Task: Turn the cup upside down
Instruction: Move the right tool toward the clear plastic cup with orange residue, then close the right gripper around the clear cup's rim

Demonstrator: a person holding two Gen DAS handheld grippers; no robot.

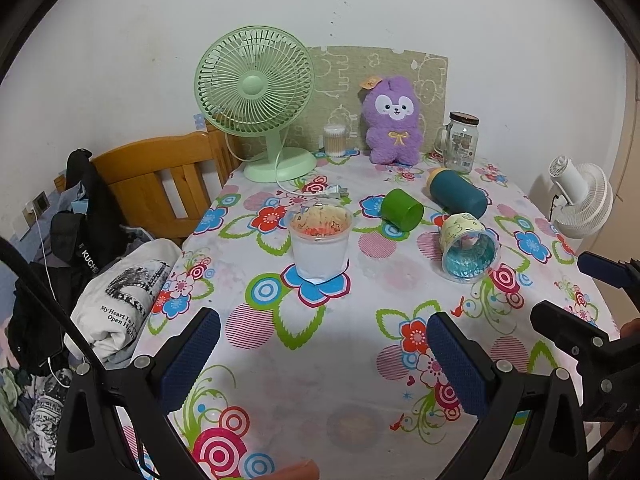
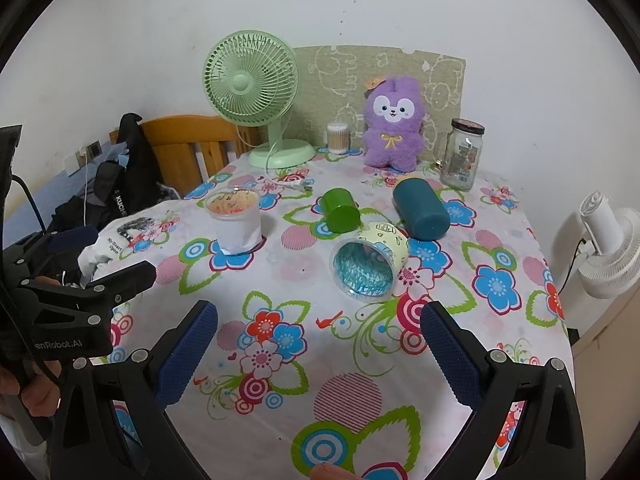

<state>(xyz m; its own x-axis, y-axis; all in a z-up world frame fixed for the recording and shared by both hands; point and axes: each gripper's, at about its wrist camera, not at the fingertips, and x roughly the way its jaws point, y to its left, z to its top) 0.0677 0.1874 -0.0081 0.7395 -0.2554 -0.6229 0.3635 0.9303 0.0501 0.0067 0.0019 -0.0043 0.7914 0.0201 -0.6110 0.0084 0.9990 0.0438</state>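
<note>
A frosted white cup point(image 1: 320, 240) with an orange patterned inside stands upright on the floral tablecloth; it also shows in the right wrist view point(image 2: 236, 222). A yellow-green paper cup point(image 1: 470, 246) lies on its side, mouth toward me, also in the right wrist view point(image 2: 368, 262). A small green cup point(image 1: 402, 209) and a teal bottle point(image 1: 458, 194) lie on their sides behind it. My left gripper point(image 1: 323, 338) is open and empty, short of the white cup. My right gripper point(image 2: 319, 332) is open and empty, short of the paper cup.
A green desk fan point(image 1: 256, 92), a cotton swab tub point(image 1: 335, 140), a purple plush point(image 1: 394, 120) and a glass jar point(image 1: 462, 142) stand along the back edge. A wooden bed frame point(image 1: 160, 180) with clothes is at left. A white fan point(image 1: 580, 196) stands right.
</note>
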